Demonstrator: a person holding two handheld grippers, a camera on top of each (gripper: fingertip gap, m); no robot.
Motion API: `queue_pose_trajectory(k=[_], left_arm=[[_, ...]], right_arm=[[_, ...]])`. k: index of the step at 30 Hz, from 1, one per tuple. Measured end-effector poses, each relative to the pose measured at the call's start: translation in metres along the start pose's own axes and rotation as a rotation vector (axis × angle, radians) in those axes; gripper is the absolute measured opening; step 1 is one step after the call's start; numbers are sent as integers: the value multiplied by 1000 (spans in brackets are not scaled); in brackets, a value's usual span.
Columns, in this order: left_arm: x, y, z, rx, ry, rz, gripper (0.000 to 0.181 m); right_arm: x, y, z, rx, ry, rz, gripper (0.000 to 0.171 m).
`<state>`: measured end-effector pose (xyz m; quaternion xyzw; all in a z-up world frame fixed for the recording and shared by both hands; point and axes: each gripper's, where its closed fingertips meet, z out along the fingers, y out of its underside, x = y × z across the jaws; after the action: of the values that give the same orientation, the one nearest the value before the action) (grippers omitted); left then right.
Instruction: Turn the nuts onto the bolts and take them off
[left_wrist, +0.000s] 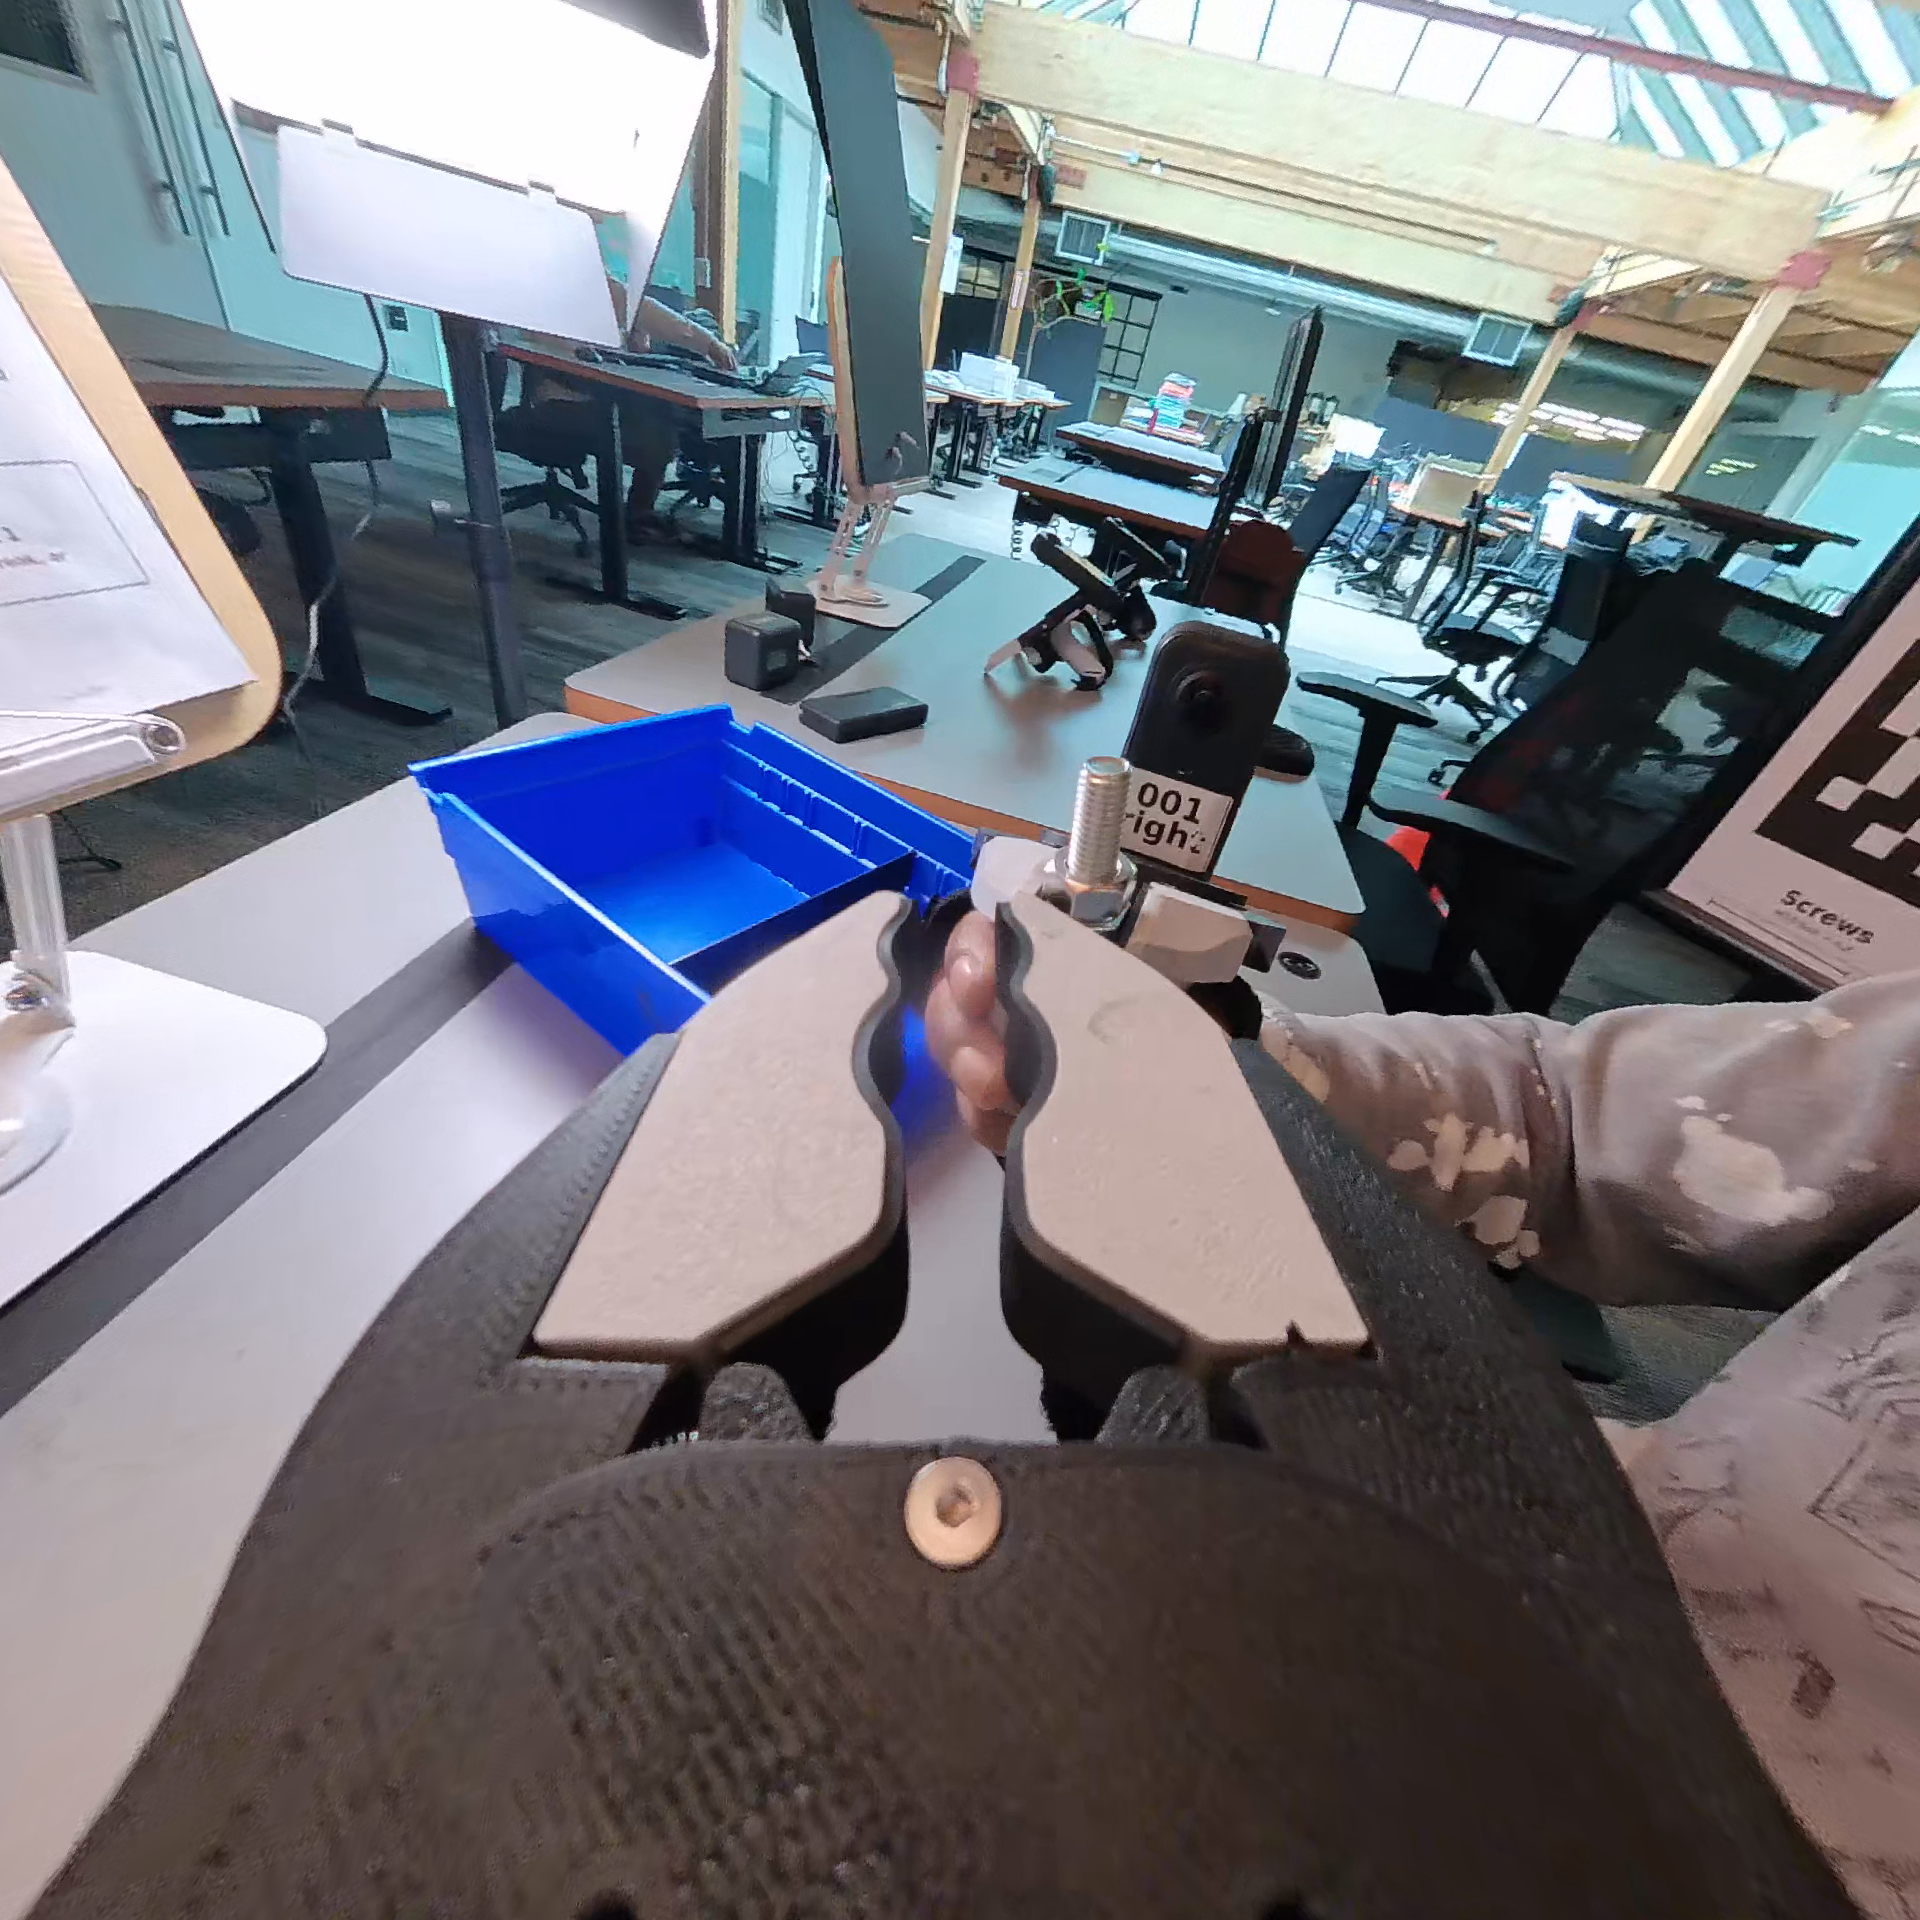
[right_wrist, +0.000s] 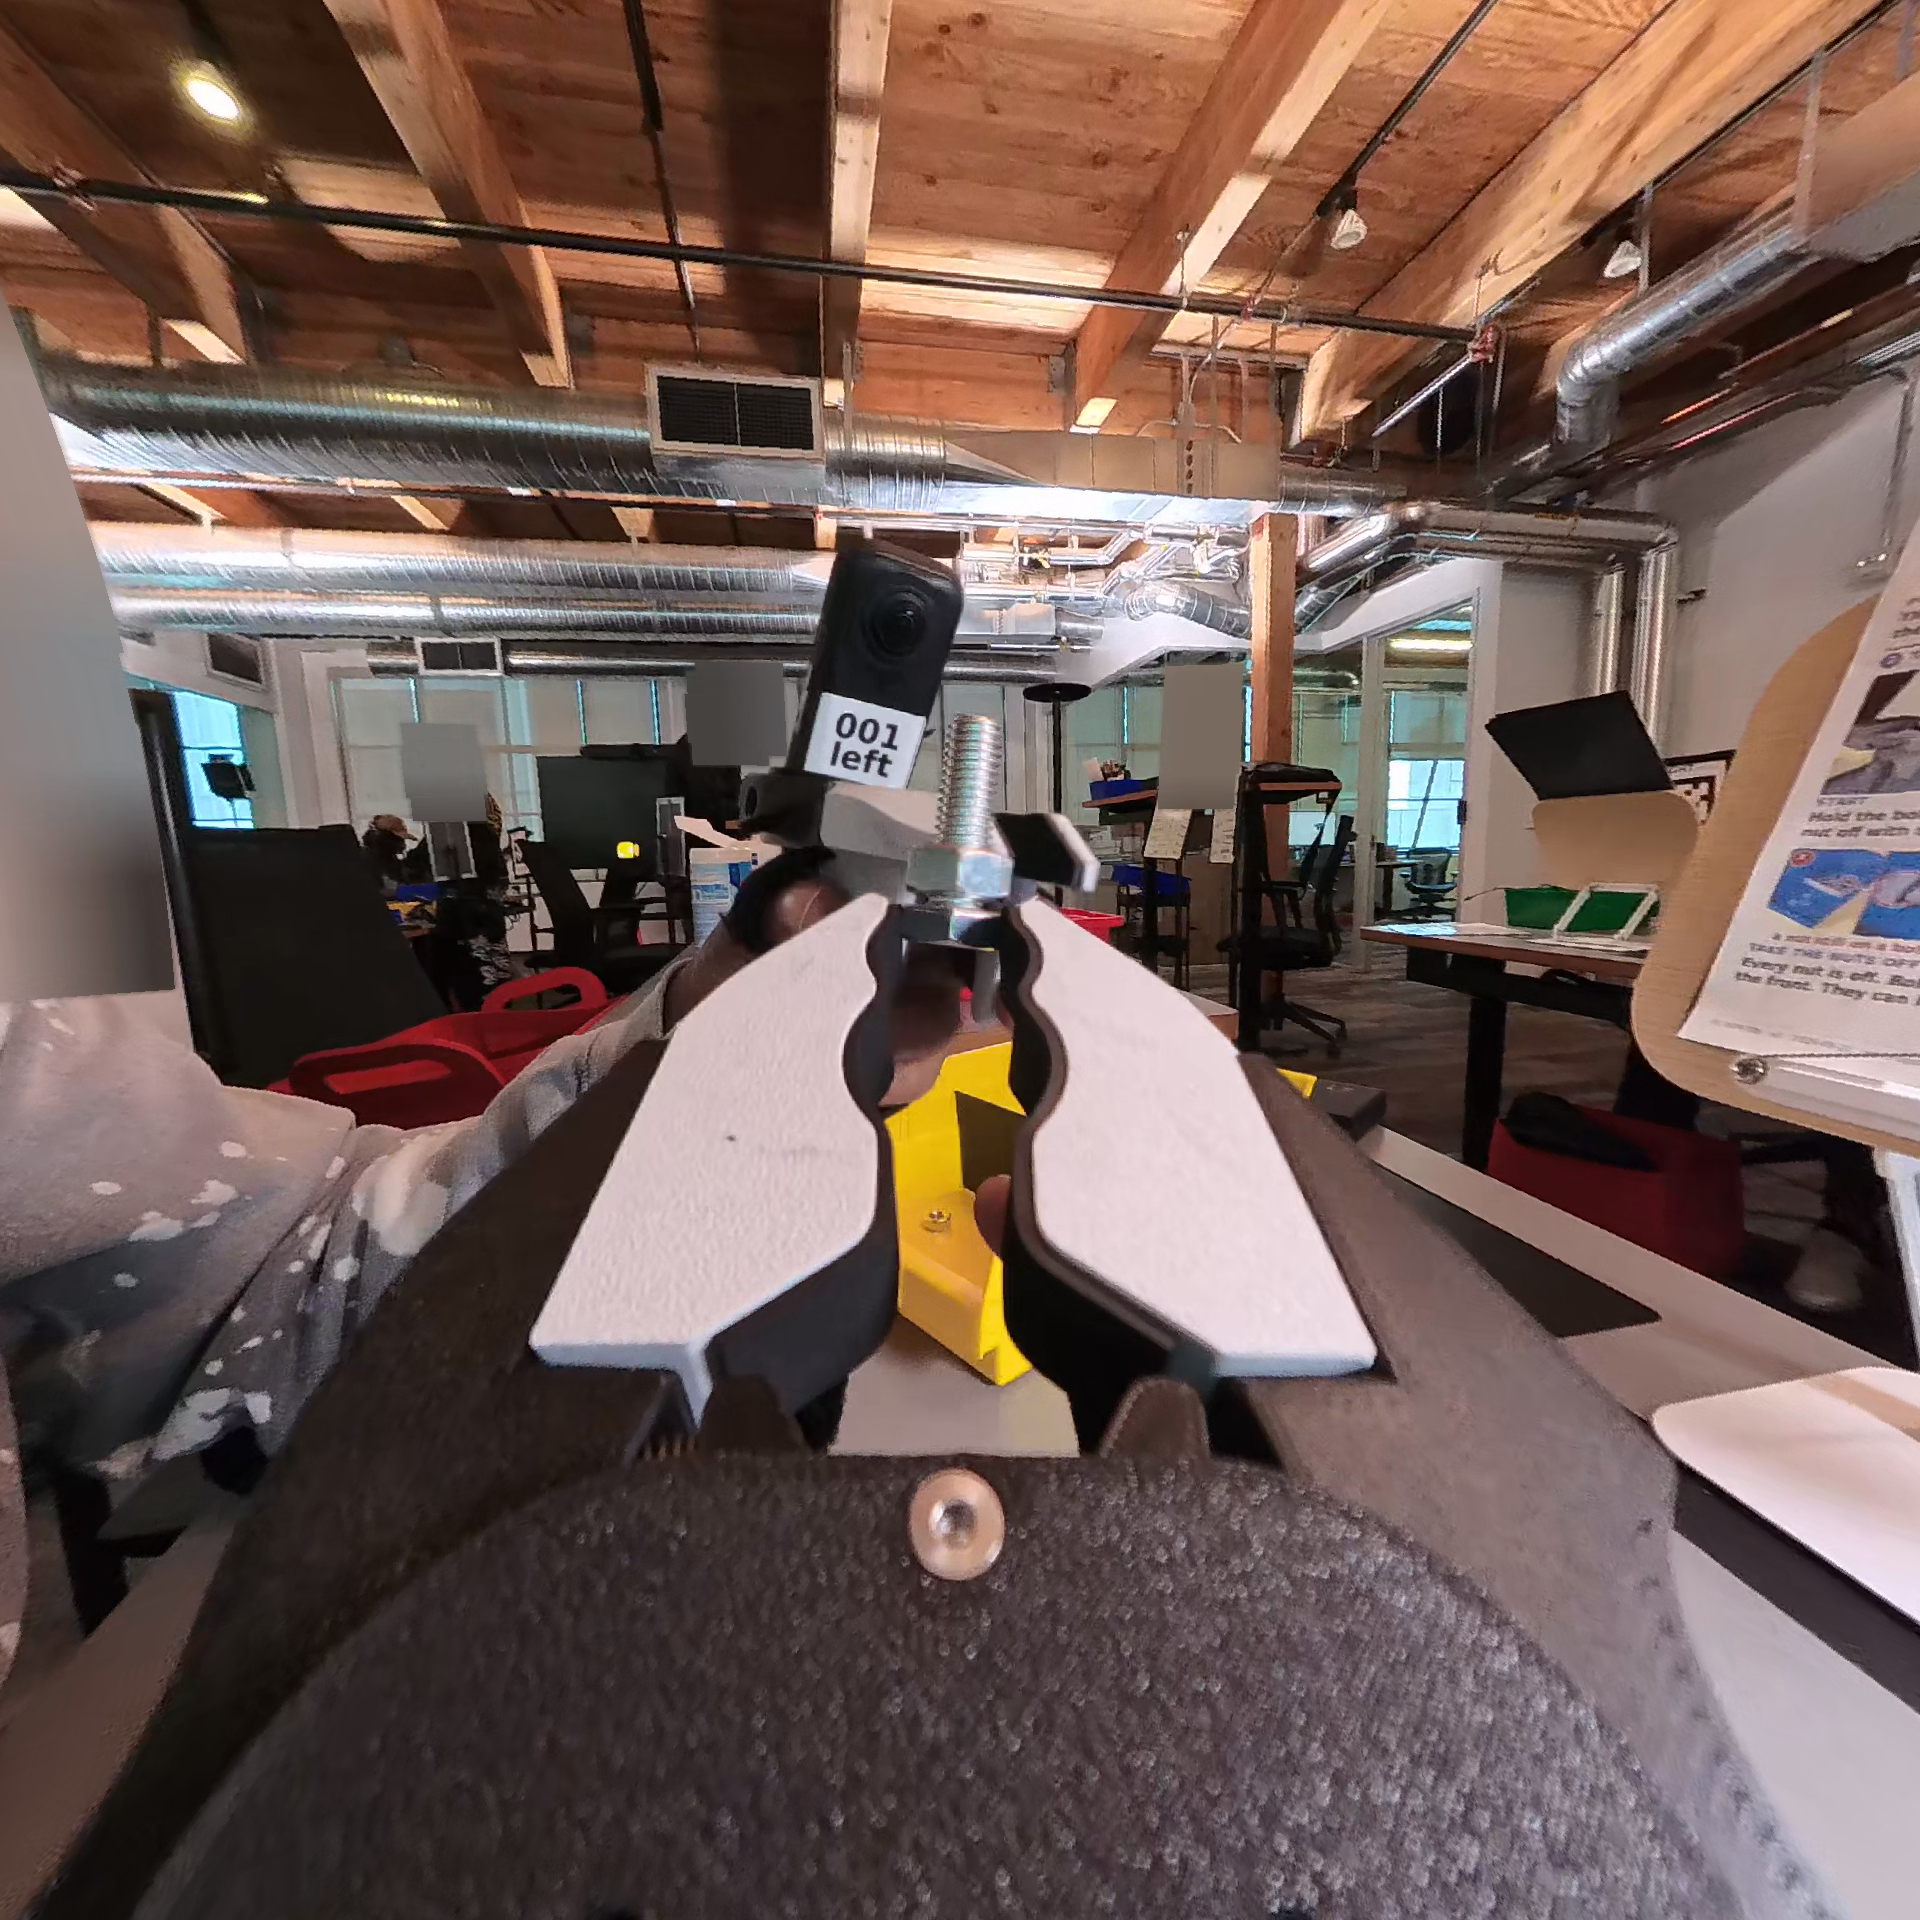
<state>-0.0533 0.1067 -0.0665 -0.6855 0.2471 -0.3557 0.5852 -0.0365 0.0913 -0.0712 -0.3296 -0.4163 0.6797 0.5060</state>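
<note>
A silver bolt (left_wrist: 1103, 816) stands upright with a hex nut (left_wrist: 1089, 890) threaded low on its shank. My right gripper (right_wrist: 948, 914) is shut on the bolt (right_wrist: 971, 769) just under the nut (right_wrist: 956, 869); its grey fingers (left_wrist: 1184, 935) flank the bolt in the left wrist view. My left gripper (left_wrist: 953, 906) is a little open and empty, with its tips just left of the nut. A thumb (left_wrist: 971, 1023) shows through its gap. In the right wrist view the left gripper's fingers (right_wrist: 862, 821) sit level with the nut; I cannot tell whether they touch it.
A blue bin (left_wrist: 665, 883) sits on the grey table (left_wrist: 260, 1039) ahead and to the left. A yellow bin (right_wrist: 956, 1278) holding a small nut (right_wrist: 938, 1216) lies under my right gripper. Instruction stands (left_wrist: 94, 582) (right_wrist: 1808, 883) stand at the sides. An office chair (left_wrist: 1558, 810) is at the right. The grippers are tip to tip, or close to it.
</note>
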Motion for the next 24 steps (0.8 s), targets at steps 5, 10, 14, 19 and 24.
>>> queue_pose_trajectory(k=[5, 10, 14, 19, 24], left_arm=[[-5, -5, -4, 30, -34, 11, 14], [-30, -18, -22, 113, -172, 81, 1], [-43, -29, -38, 167, -232, 92, 0], [-55, -36, -54, 198, -311, 104, 2], [-63, -42, -72, 197, -371, 134, 9]], right_arm=[[22, -1, -8, -26, 101, -16, 18], [112, -9, -60, -311, 537, -172, 18], [199, 4, -132, -653, 864, -100, 18], [280, 57, -223, -1141, 1107, 27, 18], [311, 105, -258, -1303, 1118, 174, 18]])
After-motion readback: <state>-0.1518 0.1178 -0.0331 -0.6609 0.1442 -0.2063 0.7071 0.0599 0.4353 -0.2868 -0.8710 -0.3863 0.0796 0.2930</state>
